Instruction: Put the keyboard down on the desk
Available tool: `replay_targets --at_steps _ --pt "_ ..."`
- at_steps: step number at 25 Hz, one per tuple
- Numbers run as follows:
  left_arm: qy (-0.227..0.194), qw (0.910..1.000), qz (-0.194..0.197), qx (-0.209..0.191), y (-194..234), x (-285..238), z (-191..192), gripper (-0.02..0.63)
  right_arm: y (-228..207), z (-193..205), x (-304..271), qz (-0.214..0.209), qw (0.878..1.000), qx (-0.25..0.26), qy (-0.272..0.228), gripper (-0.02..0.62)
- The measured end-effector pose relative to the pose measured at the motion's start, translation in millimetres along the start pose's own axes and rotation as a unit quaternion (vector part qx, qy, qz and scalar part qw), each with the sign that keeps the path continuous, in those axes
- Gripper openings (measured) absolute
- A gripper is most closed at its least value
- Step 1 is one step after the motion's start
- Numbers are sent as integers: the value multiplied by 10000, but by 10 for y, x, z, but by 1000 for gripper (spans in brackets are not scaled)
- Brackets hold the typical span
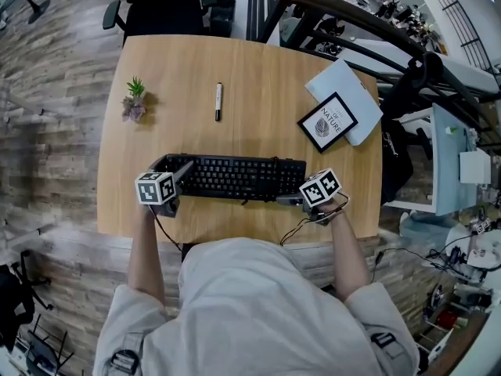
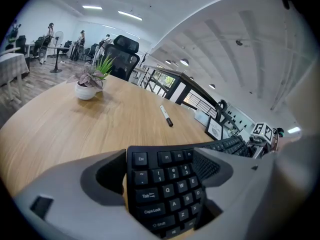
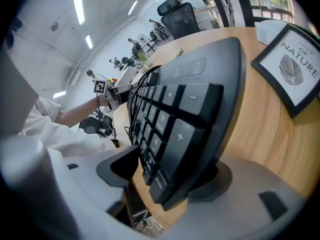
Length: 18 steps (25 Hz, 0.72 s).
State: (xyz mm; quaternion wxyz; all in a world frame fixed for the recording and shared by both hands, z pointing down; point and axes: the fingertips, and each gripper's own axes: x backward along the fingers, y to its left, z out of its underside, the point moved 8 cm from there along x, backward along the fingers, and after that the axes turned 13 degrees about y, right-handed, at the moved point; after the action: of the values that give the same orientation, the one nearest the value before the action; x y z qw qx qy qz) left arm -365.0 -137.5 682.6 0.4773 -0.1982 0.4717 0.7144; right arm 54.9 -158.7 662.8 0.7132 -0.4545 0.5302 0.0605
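A black keyboard (image 1: 235,177) lies lengthwise on the wooden desk (image 1: 258,69), close to its near edge. My left gripper (image 1: 176,180) is at the keyboard's left end. In the left gripper view that end, the Esc and Tab keys (image 2: 165,189), fills the space between the jaws, and the left gripper (image 2: 165,169) is shut on it. My right gripper (image 1: 293,198) is at the right end. In the right gripper view the number-pad end (image 3: 185,109) stands between the jaws of the right gripper (image 3: 175,174), resting by the right pad, with a sliver of desk showing beside the left pad.
A small potted plant (image 1: 135,99) stands at the desk's left, a pen (image 1: 218,101) in the middle, a framed picture (image 1: 327,121) on white paper (image 1: 344,84) at the right. A black office chair (image 1: 164,6) is behind the desk. A cable (image 1: 301,225) hangs over the near edge.
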Motion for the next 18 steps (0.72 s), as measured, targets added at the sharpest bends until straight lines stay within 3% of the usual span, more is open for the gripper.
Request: replay_targets --at_steps 8,15,18 --pt "218 9991 -331 169 91 -65 91 413 113 -6 -86 -593 9979 -235 85 316" --pt "177 9993 -306 124 117 -50 74 413 113 -27 -93 -548 9980 -279 130 320" --pt "97 9991 -423 38 113 -6 58 413 101 -71 -73 -332 9992 -203 32 335"
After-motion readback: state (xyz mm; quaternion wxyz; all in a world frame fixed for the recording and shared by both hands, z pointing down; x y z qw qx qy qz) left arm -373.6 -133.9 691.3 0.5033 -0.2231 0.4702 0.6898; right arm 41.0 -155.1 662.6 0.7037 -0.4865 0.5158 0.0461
